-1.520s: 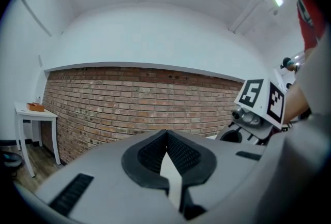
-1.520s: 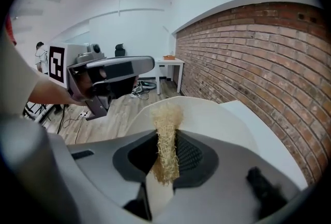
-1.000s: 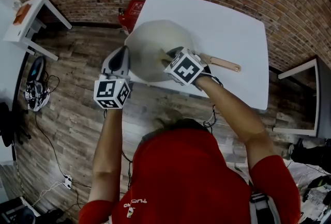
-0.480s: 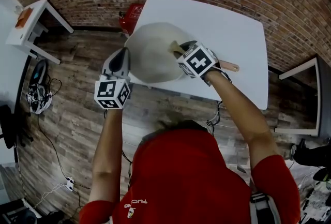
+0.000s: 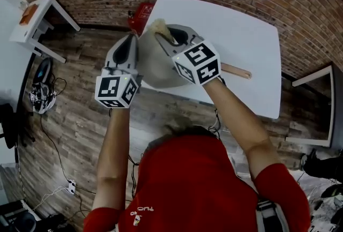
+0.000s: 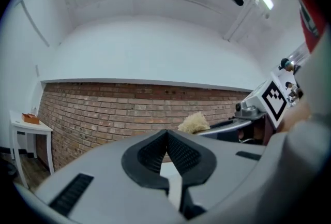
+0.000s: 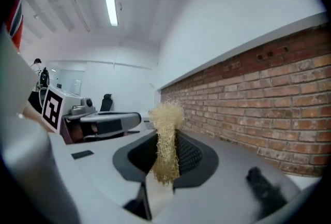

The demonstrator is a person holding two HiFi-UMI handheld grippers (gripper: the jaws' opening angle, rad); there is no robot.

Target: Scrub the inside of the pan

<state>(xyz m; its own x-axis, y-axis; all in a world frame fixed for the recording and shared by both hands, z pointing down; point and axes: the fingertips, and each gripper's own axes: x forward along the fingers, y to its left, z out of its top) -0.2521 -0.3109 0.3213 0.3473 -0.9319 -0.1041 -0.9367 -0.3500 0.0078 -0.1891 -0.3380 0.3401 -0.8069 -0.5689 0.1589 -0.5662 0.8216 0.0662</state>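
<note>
You are mid-scrub, I judge, but between strokes. Your right tool [image 7: 166,148] clamps a straw-coloured scrubber [image 7: 166,114], held over the 12 o'clock rim of the pan [image 5: 155,67] and aimed at the brick wall [image 7: 269,88], not down into the bowl. Your left tool [image 6: 166,137] has its jaws pressed together on nothing, at the pan's 9 o'clock side. The pan sits at the 7 o'clock corner of the table [image 5: 236,22], its handle [image 5: 236,71] toward 3 o'clock. Next, tip the scrubber down onto the inner wall and steady the pan near that edge.
</note>
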